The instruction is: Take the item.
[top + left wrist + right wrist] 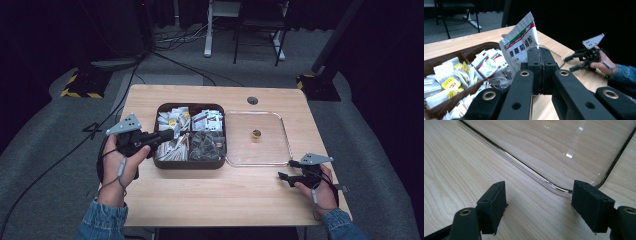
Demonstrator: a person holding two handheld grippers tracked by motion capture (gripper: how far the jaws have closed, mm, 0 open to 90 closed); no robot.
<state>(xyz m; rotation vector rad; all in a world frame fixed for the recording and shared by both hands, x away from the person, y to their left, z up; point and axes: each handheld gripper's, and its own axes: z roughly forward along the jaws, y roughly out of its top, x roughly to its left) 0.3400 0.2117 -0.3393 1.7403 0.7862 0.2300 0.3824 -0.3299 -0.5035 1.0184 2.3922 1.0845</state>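
My left gripper (541,53) is shut on the lower edge of a white sachet (520,41) with a green and red stripe and printed characters. It holds the sachet upright above the brown compartment box (471,50). In the high view the left gripper (169,134) reaches over the box's left half (190,164). The box holds several white and yellow sachets (451,82) and dark packets (206,145). My right gripper (283,175) rests open on the table, nothing between its jaws (539,202), just short of the near right corner of a clear glass tray (544,181).
The clear tray (257,163) lies to the right of the box, with a small brown item (256,133) at its middle. A round cable hole (253,100) sits near the table's far edge. Bare wood (215,195) stretches along the near side.
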